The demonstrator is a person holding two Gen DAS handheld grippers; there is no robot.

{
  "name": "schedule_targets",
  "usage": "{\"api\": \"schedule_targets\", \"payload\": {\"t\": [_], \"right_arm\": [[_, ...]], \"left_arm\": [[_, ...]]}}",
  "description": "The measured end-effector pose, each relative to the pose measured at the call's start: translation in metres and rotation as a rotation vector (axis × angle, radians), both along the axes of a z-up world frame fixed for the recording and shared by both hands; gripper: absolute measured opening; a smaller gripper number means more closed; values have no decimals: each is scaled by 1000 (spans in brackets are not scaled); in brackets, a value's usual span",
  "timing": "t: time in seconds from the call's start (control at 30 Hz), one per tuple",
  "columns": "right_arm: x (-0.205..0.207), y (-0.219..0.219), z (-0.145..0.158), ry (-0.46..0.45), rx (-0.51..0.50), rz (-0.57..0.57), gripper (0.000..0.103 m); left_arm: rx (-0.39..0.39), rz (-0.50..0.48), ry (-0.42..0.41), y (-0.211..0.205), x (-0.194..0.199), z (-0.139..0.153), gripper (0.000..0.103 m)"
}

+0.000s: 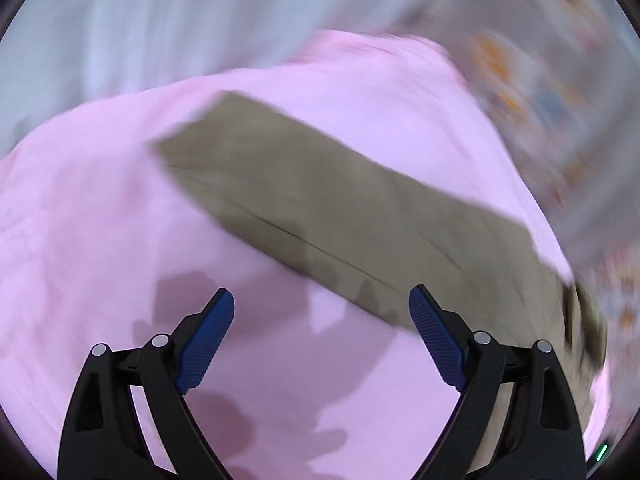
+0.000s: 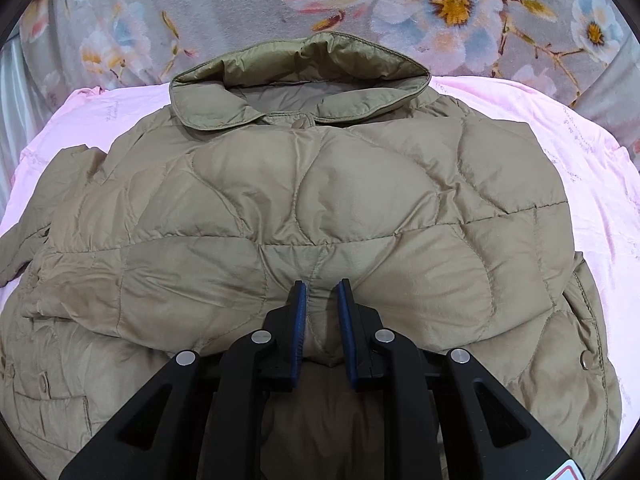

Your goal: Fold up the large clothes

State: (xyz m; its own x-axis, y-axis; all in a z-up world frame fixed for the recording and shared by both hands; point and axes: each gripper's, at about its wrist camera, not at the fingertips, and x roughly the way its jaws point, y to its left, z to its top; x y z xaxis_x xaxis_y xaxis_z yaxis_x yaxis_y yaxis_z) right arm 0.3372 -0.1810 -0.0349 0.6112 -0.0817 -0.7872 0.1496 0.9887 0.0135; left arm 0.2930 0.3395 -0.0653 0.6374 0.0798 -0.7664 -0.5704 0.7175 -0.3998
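Puffy tan quilted jacket (image 2: 320, 200), wavy stitching, collar up, spread on smooth pink sheet (image 2: 600, 168) beside plush floral blanket (image 2: 400, 0). Right gripper (image 2: 322, 292) nearly closed, pinching a jacket fold. Left gripper (image 1: 320, 312) spread wide, empty, above blurred sheet and long tan jacket part.

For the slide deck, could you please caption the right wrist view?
Right gripper pinching a fold of the tan quilted jacket, spread collar-up on a pink sheet.
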Motion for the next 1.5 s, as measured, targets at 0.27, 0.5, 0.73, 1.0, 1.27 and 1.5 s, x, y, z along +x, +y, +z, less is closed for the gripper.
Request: {"api": "schedule_targets", "payload": {"t": [0.27,0.5,0.73,1.0,1.27,1.5], "right_arm": [[1,3,0,2,-25,-4,17],[0,5,0,3,-41,-7,18],[-15,3,17,-63,-73,-55,40],[-65,-25,50,-128,-17,-85,48],[-108,-64,54,-141,46,-99,58],[-109,-102,66,-162,176,-110,68]], "left_arm": [[-114,79,-59,52,19,-21,58],[87,-57,-113,13,48,34,1],[252,-386,-350,-141,45,163,1],[225,-814,-451,-357,20,206,2],[31,-932,-247,-454,25,124,67],[-168,-809,-181,-377,46,85,70]]}}
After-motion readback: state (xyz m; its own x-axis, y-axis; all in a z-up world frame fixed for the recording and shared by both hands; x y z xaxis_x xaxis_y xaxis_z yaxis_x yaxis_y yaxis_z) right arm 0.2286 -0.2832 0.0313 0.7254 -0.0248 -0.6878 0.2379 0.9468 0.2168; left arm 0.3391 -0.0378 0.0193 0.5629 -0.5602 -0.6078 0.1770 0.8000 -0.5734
